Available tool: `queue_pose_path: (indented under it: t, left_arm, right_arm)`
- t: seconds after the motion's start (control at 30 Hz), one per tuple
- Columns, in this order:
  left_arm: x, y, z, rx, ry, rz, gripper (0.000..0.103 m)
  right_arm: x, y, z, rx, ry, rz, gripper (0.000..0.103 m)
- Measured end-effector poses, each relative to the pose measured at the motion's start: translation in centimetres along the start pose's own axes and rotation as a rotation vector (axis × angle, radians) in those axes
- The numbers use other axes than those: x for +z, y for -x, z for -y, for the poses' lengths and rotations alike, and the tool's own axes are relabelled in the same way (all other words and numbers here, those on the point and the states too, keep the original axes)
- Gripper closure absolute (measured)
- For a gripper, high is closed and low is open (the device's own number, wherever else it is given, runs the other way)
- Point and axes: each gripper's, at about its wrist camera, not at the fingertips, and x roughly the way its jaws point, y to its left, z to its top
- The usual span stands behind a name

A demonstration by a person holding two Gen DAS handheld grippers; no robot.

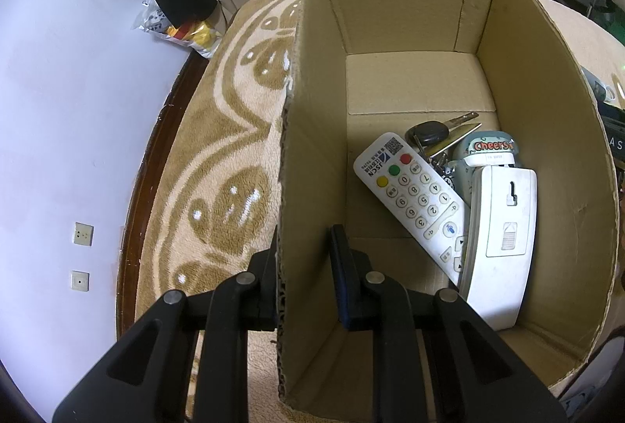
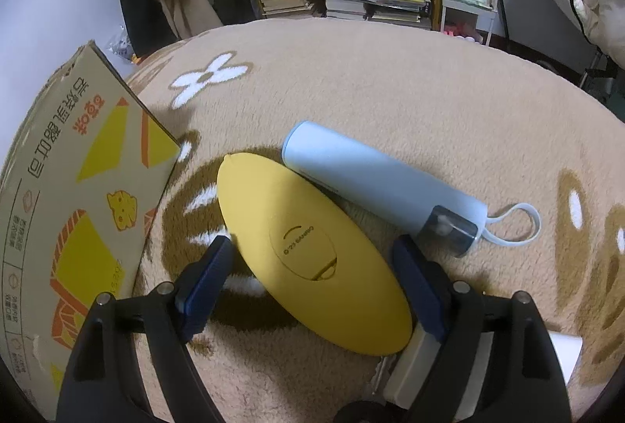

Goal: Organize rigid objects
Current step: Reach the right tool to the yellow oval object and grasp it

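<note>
The left gripper (image 1: 302, 247) straddles the corrugated left wall of the cardboard box (image 1: 547, 118), its fingers parted, one outside and one inside. In the box lie a smooth white remote control (image 1: 414, 200), a white curved plastic device (image 1: 502, 247), a black-headed key (image 1: 433, 132) and a round "Cheers" item (image 1: 490, 149), half hidden. The right gripper (image 2: 312, 278) stands spread to either side of a matte yellow oval case (image 2: 308, 247) on the plush patterned rug (image 2: 390, 91); whether the pads touch it is unclear. A pale blue cylindrical bottle (image 2: 363, 181) touches the case. A white object (image 2: 406, 364) is mostly hidden under the right finger.
</note>
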Motion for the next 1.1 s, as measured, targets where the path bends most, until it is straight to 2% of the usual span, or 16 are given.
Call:
queue_pose_path:
  t: [0.13, 0.3, 0.57, 0.8, 0.97, 1.1]
  left_arm:
    - [0.0, 0.0, 0.0, -0.003, -0.001, 0.000, 0.083]
    - [0.1, -0.1, -0.2, -0.012, 0.005, -0.003, 0.083]
    - [0.1, -0.1, -0.3, -0.017, 0.009, -0.005, 0.084]
    - [0.1, -0.2, -0.3, -0.019, 0.011, -0.005, 0.084]
    - [0.1, -0.2, -0.4, -0.021, 0.012, -0.006, 0.084]
    - [0.0, -0.2, -0.5, -0.021, 0.011, -0.005, 0.084]
  right_arm:
    - [0.1, 0.0, 0.1, 0.002, -0.008, 0.001, 0.014]
    - [0.1, -0.3, -0.4, -0.029, 0.040, 0.000, 0.012]
    - [0.3, -0.5, 0.0, -0.002, 0.037, -0.003, 0.010]
    - [0.1, 0.3, -0.6, 0.003, 0.034, -0.010, 0.021]
    - [0.2, 0.7, -0.2, 0.045, 0.006, -0.032, 0.026]
    - [0.3, 0.9, -0.2, 0.110, -0.005, -0.068, 0.036]
